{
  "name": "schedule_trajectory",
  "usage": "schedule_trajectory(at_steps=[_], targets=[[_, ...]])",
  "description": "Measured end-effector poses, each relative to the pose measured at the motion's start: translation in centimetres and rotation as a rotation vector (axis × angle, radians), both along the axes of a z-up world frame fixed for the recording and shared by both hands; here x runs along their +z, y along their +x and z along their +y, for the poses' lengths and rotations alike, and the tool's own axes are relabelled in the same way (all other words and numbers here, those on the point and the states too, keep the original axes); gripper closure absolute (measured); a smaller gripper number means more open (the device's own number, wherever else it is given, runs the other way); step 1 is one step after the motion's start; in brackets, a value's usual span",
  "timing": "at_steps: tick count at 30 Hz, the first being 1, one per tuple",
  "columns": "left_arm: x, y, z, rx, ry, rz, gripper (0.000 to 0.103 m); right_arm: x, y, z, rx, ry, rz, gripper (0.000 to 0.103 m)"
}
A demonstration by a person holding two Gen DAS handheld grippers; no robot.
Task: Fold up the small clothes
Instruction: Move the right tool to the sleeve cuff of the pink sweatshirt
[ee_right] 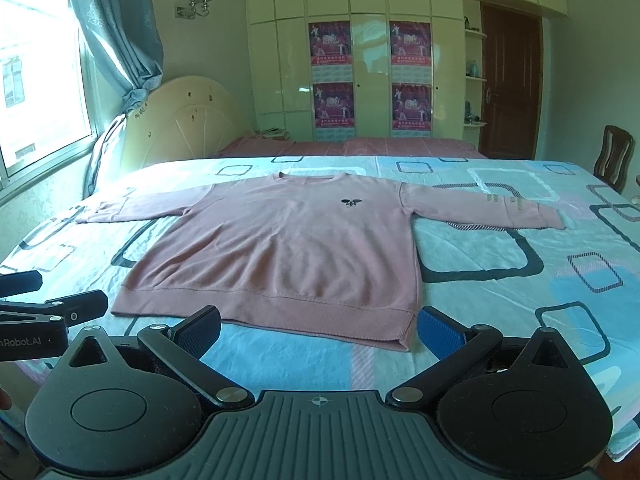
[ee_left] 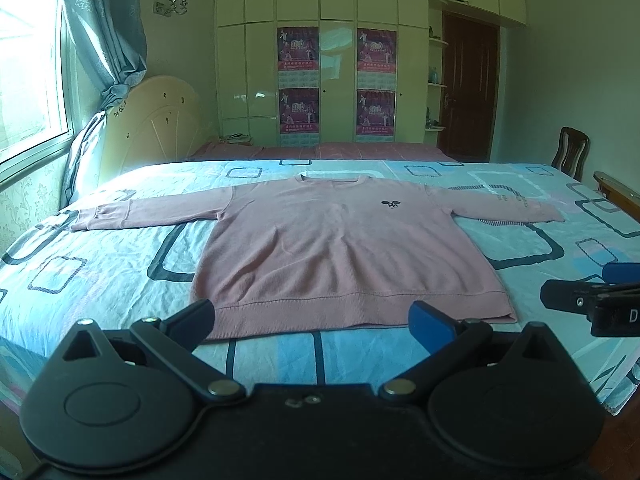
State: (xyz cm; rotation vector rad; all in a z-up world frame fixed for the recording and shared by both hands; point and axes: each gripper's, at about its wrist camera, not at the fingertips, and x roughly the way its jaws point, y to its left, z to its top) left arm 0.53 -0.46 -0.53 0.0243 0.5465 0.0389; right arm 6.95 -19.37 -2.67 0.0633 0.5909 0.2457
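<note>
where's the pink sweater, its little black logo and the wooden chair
pink sweater [ee_left: 332, 256]: left wrist view, middle of the body.
black logo [ee_right: 351, 201]: right wrist view, on the embroidered mark at the chest.
wooden chair [ee_right: 614, 156]: right wrist view, on the backrest.

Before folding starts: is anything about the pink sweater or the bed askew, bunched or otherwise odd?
Nothing stands out. The pink sweater lies flat and face up on the patterned bedsheet, both sleeves spread out to the sides, hem nearest the cameras. The left gripper and right gripper hover open near the hem, holding nothing.
</note>
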Motion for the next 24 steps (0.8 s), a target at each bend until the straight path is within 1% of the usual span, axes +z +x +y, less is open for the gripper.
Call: schedule_trajectory(at_steps=[5,11,15,24], targets=[[-0.5,1.7,0.0,-0.003,0.005,0.014,0.001,-0.3,1.6,-0.3,-0.014,-0.002,0.012,0.0],[-0.6,4.7,0.1,-0.017,0.018,0.0,0.001,-0.5,4.9,-0.6,-0.045,0.012,0.006,0.0],[-1.3,7.8,0.2,-0.039,0.021,0.013,0.001,-1.1,7.4,-0.5,-0.063,0.012,0.018,0.0],[-1.7,15.9,1.2,-0.115,0.033,0.032,0.001,-1.4,15.2,0.4,-0.144,0.029,0.035,0.0]])
